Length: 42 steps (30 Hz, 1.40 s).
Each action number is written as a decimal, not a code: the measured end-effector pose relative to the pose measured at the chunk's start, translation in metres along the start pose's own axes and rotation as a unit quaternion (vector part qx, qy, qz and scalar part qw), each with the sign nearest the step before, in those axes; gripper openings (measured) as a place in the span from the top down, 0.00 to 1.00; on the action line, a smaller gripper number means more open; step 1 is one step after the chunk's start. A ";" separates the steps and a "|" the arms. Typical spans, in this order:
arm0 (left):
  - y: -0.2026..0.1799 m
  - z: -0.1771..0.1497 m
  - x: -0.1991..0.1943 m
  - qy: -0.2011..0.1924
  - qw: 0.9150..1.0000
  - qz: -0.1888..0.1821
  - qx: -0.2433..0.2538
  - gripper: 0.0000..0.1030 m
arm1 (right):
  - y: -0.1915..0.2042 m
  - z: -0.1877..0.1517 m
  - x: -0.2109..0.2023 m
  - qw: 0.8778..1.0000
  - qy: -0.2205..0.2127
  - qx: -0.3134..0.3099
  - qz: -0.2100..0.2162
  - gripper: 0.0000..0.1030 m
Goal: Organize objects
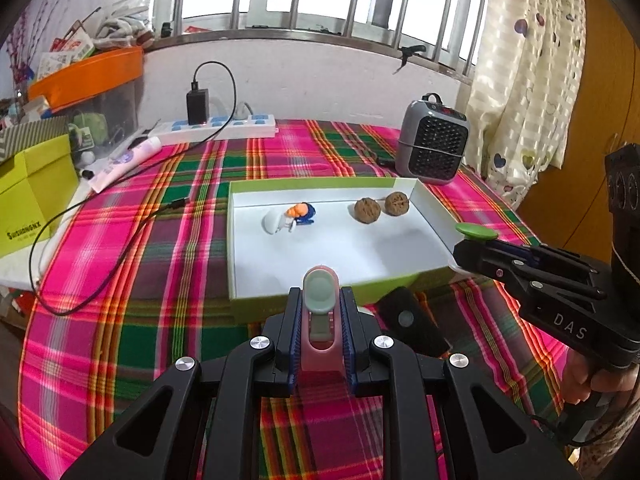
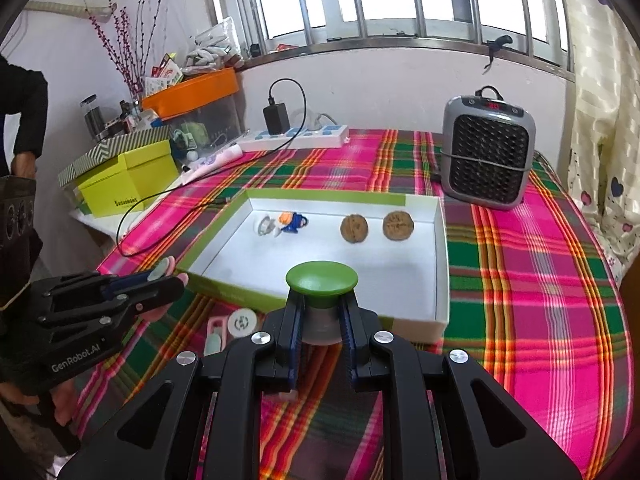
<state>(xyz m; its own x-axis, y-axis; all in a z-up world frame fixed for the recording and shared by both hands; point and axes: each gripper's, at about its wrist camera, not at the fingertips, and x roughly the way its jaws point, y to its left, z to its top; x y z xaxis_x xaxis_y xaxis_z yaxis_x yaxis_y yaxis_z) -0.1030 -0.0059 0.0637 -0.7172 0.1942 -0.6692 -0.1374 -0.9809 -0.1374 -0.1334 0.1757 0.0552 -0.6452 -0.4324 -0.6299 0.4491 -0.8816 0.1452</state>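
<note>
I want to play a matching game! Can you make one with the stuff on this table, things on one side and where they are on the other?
Things:
1. two walnuts
2. pink clip
3. green-topped jar
4. grey heater

Places:
A. held in the right gripper
B. standing on the checked cloth, beyond the box
C. lying inside the white box
D. held in the left gripper

Pairs: 1-C, 2-D, 3-A, 4-B
</note>
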 end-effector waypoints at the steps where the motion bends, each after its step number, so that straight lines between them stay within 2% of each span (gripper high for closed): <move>1: 0.000 0.002 0.002 0.000 1.000 -0.001 0.000 0.85 | 0.000 0.002 0.002 1.000 0.000 -0.002 0.000 0.82; 27: 0.010 0.032 0.057 0.016 1.000 0.014 -0.003 0.85 | -0.012 0.045 0.063 0.999 0.030 -0.018 0.017 0.82; 42: 0.018 0.037 0.086 0.047 0.999 0.011 -0.012 0.85 | -0.012 0.065 0.107 0.996 0.076 -0.030 0.033 0.82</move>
<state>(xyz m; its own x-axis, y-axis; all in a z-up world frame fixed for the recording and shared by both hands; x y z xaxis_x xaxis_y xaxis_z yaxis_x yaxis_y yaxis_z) -0.1919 -0.0067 0.0308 -0.6531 0.1742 -0.7370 -0.1058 -0.9846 -0.1390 -0.2486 0.1277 0.0358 -0.5136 -0.4513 -0.7297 0.5264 -0.8373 0.1473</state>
